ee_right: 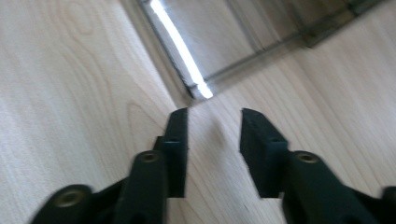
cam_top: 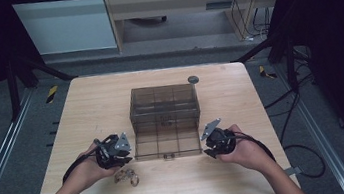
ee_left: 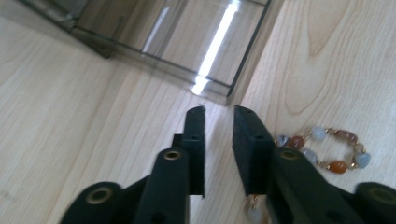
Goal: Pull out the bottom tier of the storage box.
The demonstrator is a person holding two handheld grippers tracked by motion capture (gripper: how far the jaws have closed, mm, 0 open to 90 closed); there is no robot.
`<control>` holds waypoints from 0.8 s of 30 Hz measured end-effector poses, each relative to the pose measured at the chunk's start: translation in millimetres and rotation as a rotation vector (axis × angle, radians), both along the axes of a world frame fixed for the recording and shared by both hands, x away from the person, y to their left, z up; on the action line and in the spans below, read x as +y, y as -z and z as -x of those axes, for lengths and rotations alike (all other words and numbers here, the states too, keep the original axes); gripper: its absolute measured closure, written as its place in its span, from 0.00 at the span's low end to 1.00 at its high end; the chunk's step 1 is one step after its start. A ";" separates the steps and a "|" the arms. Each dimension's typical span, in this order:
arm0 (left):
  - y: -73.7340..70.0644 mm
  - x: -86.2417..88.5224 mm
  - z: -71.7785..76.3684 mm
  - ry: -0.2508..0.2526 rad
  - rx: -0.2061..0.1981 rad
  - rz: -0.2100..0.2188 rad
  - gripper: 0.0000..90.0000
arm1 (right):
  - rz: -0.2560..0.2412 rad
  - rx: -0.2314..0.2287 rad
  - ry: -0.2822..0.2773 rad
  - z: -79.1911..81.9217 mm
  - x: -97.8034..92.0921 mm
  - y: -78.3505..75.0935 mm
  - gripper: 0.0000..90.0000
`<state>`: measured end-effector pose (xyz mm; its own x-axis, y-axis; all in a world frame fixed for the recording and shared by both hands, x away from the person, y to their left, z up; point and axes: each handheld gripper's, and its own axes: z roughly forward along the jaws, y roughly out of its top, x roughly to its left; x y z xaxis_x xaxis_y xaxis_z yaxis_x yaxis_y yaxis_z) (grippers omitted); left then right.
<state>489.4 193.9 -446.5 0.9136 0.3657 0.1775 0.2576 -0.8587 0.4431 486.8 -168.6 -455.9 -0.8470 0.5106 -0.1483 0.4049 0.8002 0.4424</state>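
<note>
Centrally on the wooden table (cam_top: 90, 107) sits a smoky clear compartment box (cam_top: 163, 105), its lid (cam_top: 167, 143) laid open toward the person, cells seemingly empty. Left gripper (cam_top: 113, 152) and right gripper (cam_top: 217, 140) flank it, jaws spread, gripping nothing. Beaded bracelet (ee_left: 327, 149) lies just beside the left jaws

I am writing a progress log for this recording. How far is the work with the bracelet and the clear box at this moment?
Done: the clear box stands open, its lid lying flat toward the person. In hand: nothing yet; the left gripper and the right gripper both hover with jaws apart and empty near the lid's corners. Left: the beaded bracelet lies on the table beside the left gripper, outside the box, so it probably has to be picked up and placed inside.
</note>
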 end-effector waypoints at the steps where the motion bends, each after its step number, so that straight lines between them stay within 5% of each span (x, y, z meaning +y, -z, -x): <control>1: -0.9 2.3 0.9 -0.010 -0.004 0.007 0.77 | -0.005 -0.007 0.013 0.1 -2.9 -0.9 0.65; 3: -2.2 6.3 2.3 -0.033 -0.010 0.014 0.65 | -0.008 -0.047 0.075 1.3 -10.4 -2.4 0.45; 5: -3.5 9.3 3.4 -0.058 -0.014 0.012 0.60 | -0.008 -0.071 0.102 1.8 -12.1 -2.7 0.41; 7: -3.8 12.0 3.7 -0.092 -0.011 0.019 0.41 | -0.008 -0.129 0.156 2.0 -18.5 -5.5 0.27; 11: -4.7 13.4 1.3 -0.134 -0.028 0.005 0.24 | 0.004 -0.206 0.201 1.0 -22.6 -8.7 0.14; 12: -5.4 13.4 0.0 -0.159 -0.031 0.015 0.14 | -0.011 -0.236 0.226 1.8 -24.0 -10.8 0.09; 22: -11.9 11.8 1.1 -0.154 -0.025 0.057 0.07 | -0.080 -0.274 0.371 -12.3 -32.3 -8.2 0.14; 24: -12.1 12.0 1.5 -0.158 -0.015 0.060 0.07 | -0.139 -0.230 0.476 -23.8 -37.4 -5.5 0.17</control>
